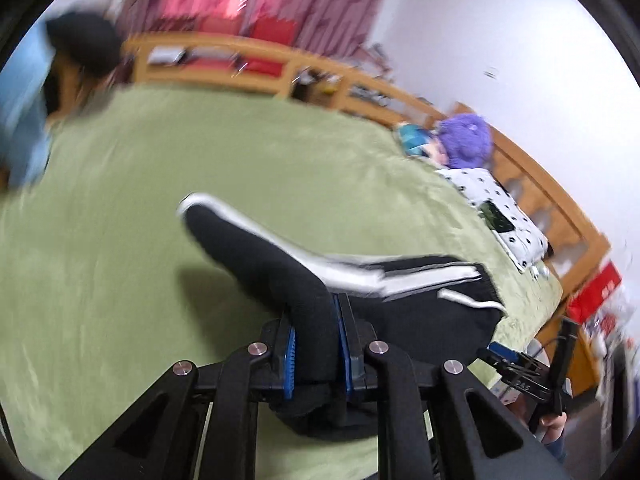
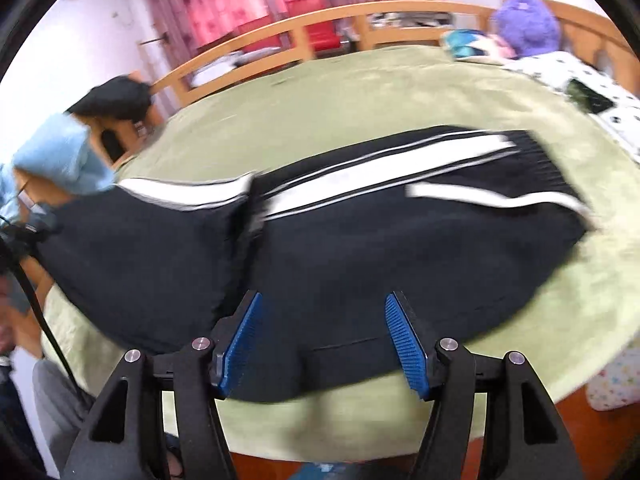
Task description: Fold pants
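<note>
**Left claw pinching pants leg, right claw wide open over the seat**

Black track pants with white side stripes [image 2: 360,240] lie across the green fleece bed cover [image 2: 360,92], waistband toward the polka-dot pillow [image 2: 580,80]. Left gripper [image 1: 316,344]: blue pads closed on a raised fold of the pants leg, cloth bunched between them, the cuff end sticking up and away. Right gripper [image 2: 322,344]: jaws spread wide, holding nothing, black fabric directly between and beneath the fingers near the bed's front edge. Both views motion-blurred.
</note>
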`<state>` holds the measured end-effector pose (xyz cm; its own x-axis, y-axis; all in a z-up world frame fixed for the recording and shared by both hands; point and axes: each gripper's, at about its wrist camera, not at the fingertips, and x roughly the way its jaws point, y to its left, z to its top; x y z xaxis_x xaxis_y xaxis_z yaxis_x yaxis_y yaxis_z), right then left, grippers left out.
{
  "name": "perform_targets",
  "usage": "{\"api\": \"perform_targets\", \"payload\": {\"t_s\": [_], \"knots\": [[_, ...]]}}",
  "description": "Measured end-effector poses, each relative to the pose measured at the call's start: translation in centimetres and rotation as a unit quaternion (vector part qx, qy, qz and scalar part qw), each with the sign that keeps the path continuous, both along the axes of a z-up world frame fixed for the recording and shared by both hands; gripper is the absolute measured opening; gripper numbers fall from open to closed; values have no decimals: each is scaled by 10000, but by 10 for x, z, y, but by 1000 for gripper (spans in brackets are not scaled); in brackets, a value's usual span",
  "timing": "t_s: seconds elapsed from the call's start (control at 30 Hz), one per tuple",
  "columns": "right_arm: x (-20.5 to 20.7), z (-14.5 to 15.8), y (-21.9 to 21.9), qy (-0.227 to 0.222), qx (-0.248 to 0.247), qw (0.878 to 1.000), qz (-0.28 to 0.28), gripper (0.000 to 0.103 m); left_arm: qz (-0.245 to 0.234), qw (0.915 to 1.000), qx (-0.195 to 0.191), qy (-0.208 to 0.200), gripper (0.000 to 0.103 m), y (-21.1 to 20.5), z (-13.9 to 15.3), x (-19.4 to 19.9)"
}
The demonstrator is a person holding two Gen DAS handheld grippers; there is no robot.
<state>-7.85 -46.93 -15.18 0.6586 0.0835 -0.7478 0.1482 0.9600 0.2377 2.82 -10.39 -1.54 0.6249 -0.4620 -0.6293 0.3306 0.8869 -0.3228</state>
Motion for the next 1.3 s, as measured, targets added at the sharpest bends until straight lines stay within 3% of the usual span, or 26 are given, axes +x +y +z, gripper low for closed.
{"api": "perform_targets", "payload": {"t_s": [0.1, 0.23, 0.33, 0.43, 0.5, 0.57, 0.6, 0.67, 0.8, 0.93, 1.07, 1.13, 1.17, 1.23, 1.3], "knots": [[-8, 3, -47, 16, 171, 9990, -404, 63, -466, 9984, 32, -320, 16, -54, 34, 1], [-28, -2, -98, 133, 315, 9946, -978, 63, -953, 9941, 14, -514, 16, -131, 58, 6], [-39, -10, -128, 395, 31, 9903, -1334, 63, -1355, 9894, 73, -510, 16, -202, 57, 11], [-55, -16, -153, 504, 1, 9868, -1538, 63, -1772, 9837, -122, -264, 17, -264, 41, 21], [-64, -21, -167, 564, -12, 9858, -1580, 63, -2256, 9734, -389, -124, 23, -294, 30, 20], [-70, -25, -177, 617, -80, 9850, -1610, 63, -2519, 9654, -671, -32, 34, -300, 22, 19], [-72, -27, -184, 617, -80, 9848, -1624, 63, -2512, 9651, -733, -64, 48, -299, 19, 18], [-73, -26, -186, 512, 4, 9852, -1638, 63, -2353, 9697, -628, -202, 57, -292, 14, 16], [-60, -19, -194, -140, 658, 9869, -1465, 63, -2207, 9747, -332, -94, 61, -269, -6, 23], [-28, -13, -191, -594, 1223, 9834, -1204, 63, -1434, 9885, 437, 204, 64, -241, -43, 41], [22, -22, -176, -363, 1065, 9900, -855, 63, -806, 9913, 774, 701, 64, -205, -89, 47], [49, -37, -166, 149, 868, 9929, -805, 61, -611, 9898, 899, 918, 64, -194, -106, 48], [54, -38, -159, 245, 577, 9940, -893, 58, -597, 9888, 907, 1029, 64, -190, -114, 47], [59, -33, -145, 283, 93, 9972, -680, 25, -579, 9862, 940, 1235, 64, -190, -127, 48], [57, -22, -136, 359, -211, 9978, -522, 21, -531, 9853, 891, 1360, 64, -190, -135, 48]]}}
